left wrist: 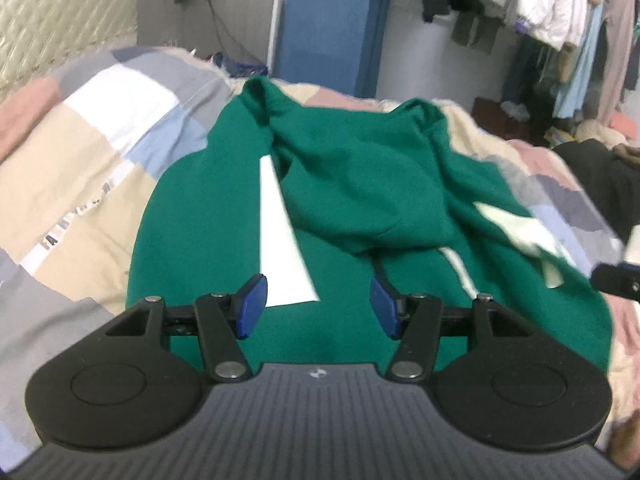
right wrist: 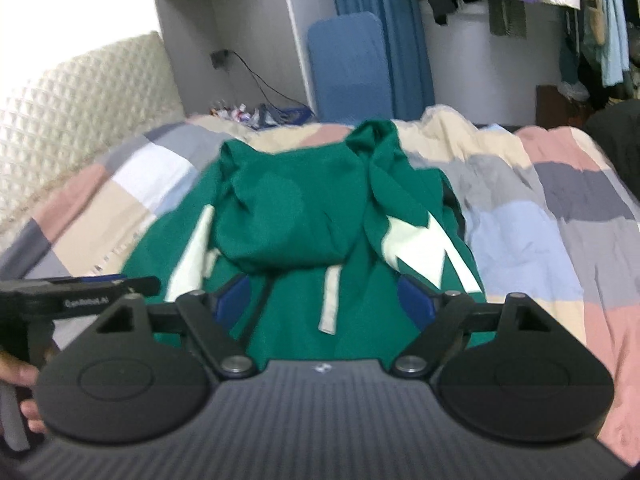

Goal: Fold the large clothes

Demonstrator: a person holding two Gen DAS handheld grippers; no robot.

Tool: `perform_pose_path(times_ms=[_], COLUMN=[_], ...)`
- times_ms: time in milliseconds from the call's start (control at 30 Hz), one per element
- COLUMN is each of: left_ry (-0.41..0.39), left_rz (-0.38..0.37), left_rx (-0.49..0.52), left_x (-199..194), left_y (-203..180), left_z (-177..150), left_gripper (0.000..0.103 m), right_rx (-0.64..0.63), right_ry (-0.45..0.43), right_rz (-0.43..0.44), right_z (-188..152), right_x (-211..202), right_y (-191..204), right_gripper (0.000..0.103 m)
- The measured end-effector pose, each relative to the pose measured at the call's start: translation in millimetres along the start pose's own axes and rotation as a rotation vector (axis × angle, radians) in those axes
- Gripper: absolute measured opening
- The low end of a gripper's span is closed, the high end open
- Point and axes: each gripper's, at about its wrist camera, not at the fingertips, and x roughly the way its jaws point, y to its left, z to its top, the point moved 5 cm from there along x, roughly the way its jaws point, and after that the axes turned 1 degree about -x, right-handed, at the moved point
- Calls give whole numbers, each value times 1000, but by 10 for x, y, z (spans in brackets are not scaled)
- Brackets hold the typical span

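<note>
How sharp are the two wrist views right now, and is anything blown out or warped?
Left wrist: green hoodie fairly sharp at centre, its right edge smeared, fisheye bending the patchwork quilt. Right wrist: softer all over, the hoodie's white drawstring blurred, upper left corner washed out white.

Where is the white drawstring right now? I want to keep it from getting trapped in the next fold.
In the right wrist view the white drawstring hangs from the hood's lower edge down the middle of the green hoodie, between the open right gripper fingers.
</note>
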Motion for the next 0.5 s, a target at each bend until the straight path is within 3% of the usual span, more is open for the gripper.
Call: perform_pose_path(times_ms=[233, 333, 500], left_ry=[96, 125, 138], left_rz=[16, 39, 72], left_rx=[-16, 0, 31], left_x=[530, 720, 876], left_y=[206, 203, 185], left_z=[-71, -134, -178], left_gripper=[63, 63, 63], right_rx=[83, 50, -15], right_ry=[145, 188, 201], right_rz=[-61, -99, -197], right_z=[-285, -404, -515], right_x=[420, 604, 759], right_y=[-265, -271, -244], right_gripper=[82, 80, 69])
